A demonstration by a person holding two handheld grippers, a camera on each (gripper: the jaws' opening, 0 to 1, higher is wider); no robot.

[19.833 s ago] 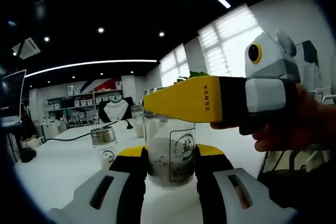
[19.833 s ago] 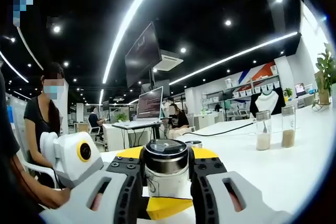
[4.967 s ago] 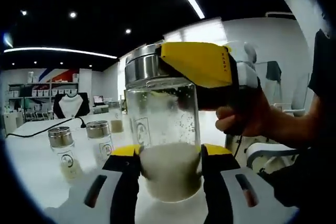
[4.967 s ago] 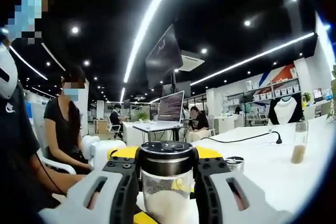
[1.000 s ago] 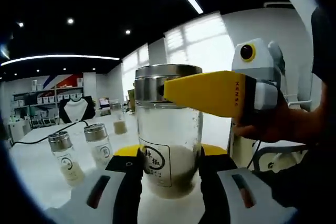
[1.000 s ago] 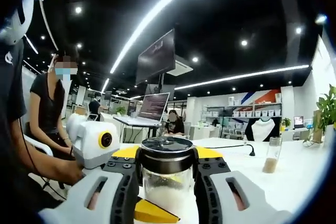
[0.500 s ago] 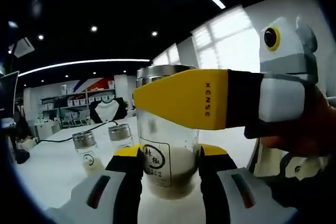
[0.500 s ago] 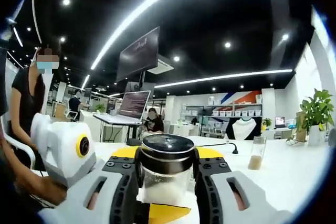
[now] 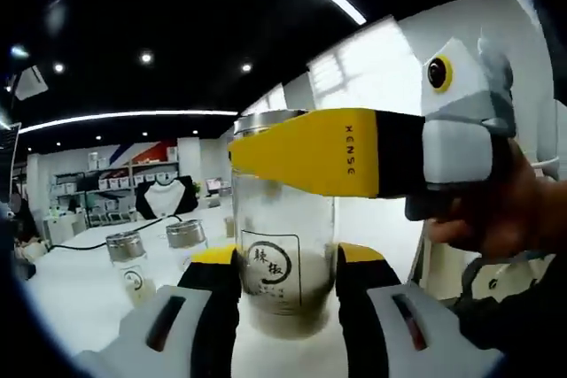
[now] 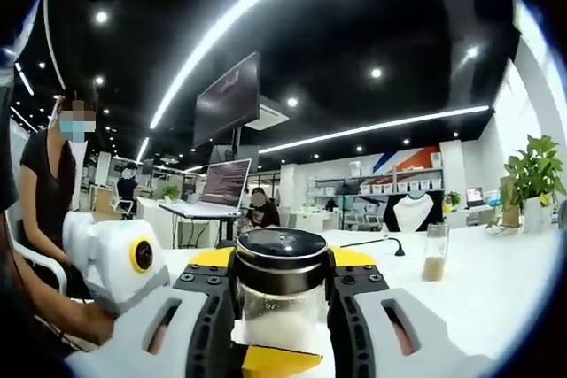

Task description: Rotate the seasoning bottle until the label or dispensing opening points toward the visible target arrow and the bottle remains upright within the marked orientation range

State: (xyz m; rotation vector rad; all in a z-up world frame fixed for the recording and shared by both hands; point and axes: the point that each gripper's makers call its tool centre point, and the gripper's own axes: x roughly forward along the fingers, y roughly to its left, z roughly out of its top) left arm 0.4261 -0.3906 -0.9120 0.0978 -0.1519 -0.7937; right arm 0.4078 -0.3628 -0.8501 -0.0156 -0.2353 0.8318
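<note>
Fingers of the left gripper (image 9: 283, 307) are pressed against the lower body of the seasoning bottle (image 9: 283, 263), one black-and-yellow finger (image 9: 215, 307) on each side of the glass. Fingers of the right gripper (image 10: 282, 294) pinch the same bottle just below its metal lid (image 10: 282, 250); in the left gripper view one yellow finger of the right gripper (image 9: 323, 164) lies across the bottle's upper part, held by a hand (image 9: 496, 219).

Bottle position: upright on the white surface (image 9: 62, 307), between both pairs of fingers. A pale granular fill occupies the lower part of the glass. A label with a circular mark (image 9: 270, 265) faces the left gripper's camera.

Background, left gripper view: two smaller jars with metal lids (image 9: 131, 263) stand on the surface to the left, well apart from the bottle. Right gripper view: a jar (image 10: 434, 263) stands to the right on the surface, a potted plant (image 10: 536, 174) at the far right, and a seated person (image 10: 44, 183) at the left.

Change from half a second ago: the label occupies nearly the same place on the bottle as in the left gripper view then. Against the view of 5.0 s ago, the label has come round from the left part of the glass to the front.
</note>
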